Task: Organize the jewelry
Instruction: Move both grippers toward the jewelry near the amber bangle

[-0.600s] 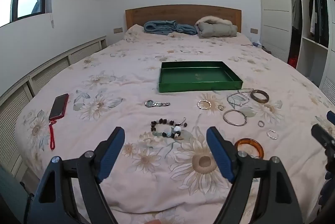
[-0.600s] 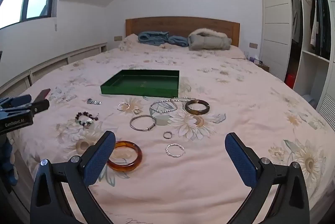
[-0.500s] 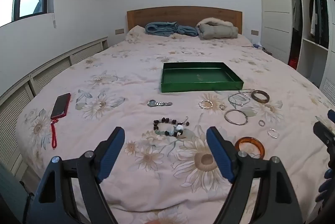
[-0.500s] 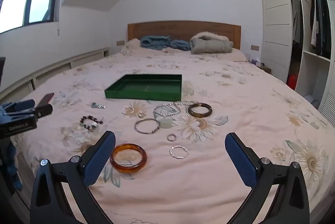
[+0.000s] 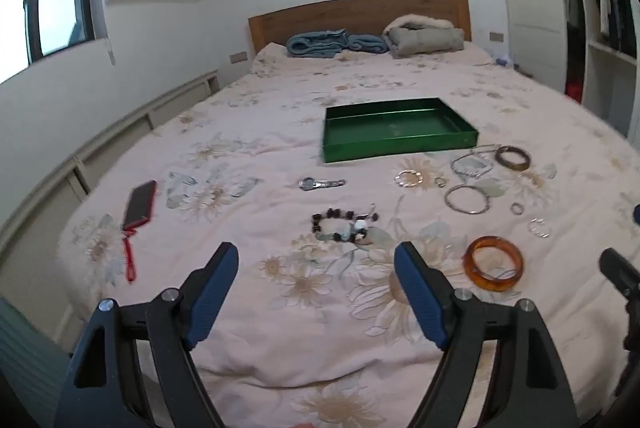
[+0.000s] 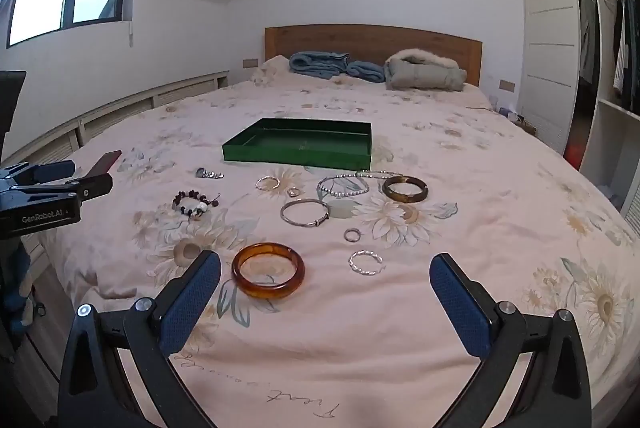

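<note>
An empty green tray (image 5: 400, 144) (image 6: 296, 160) lies mid-bed. Jewelry is spread in front of it: a dark beaded bracelet (image 5: 344, 226) (image 6: 195, 203), an amber bangle (image 5: 494, 263) (image 6: 267, 270), a silver bangle (image 5: 467, 199) (image 6: 305, 213), a dark brown bangle (image 5: 513, 158) (image 6: 405, 189), a pearl strand (image 6: 343, 185), small rings (image 6: 365, 262) and a silver charm (image 5: 321, 183). My left gripper (image 5: 316, 272) is open and empty, just short of the beaded bracelet. My right gripper (image 6: 325, 282) is open and empty, with the amber bangle between its fingers' line.
A red-cased phone (image 5: 140, 202) with a red strap lies at the bed's left edge. Folded blue blankets (image 5: 336, 44) and a grey coat (image 5: 424, 36) sit by the headboard. A wardrobe (image 6: 600, 48) stands at the right. The left gripper shows in the right view (image 6: 52, 188).
Both grippers have risen and tilted slightly; the bed and jewelry sit lower in both views. Nothing was taken hold of. The jaws stay open.
</note>
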Demonstrator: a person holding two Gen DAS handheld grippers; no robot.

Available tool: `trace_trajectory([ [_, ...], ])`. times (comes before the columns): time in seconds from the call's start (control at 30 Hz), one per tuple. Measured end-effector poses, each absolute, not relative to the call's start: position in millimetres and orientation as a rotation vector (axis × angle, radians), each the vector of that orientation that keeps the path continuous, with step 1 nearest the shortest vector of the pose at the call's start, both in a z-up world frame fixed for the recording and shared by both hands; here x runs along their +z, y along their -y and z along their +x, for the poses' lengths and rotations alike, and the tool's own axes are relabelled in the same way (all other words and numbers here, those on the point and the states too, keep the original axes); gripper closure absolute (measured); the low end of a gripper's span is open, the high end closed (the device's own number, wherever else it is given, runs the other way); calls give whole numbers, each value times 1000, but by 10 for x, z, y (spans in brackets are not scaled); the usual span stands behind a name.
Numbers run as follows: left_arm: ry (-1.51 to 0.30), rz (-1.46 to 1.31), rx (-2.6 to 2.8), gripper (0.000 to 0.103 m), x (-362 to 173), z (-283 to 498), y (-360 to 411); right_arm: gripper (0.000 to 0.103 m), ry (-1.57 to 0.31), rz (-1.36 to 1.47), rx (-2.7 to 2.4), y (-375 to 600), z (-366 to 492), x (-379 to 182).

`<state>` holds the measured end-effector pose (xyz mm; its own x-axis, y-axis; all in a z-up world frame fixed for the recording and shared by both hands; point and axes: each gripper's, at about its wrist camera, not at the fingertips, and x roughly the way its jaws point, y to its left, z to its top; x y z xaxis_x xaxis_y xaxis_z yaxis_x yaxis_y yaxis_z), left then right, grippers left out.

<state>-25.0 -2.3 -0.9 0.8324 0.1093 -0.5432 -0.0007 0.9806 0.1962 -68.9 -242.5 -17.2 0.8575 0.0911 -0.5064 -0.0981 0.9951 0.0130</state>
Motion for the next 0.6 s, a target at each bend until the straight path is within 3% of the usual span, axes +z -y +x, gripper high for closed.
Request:
trace_trajectory([
  [0.6,-607,180,16,23,-30,-232,17,0,-568,-12,69,2433,-662,-224],
])
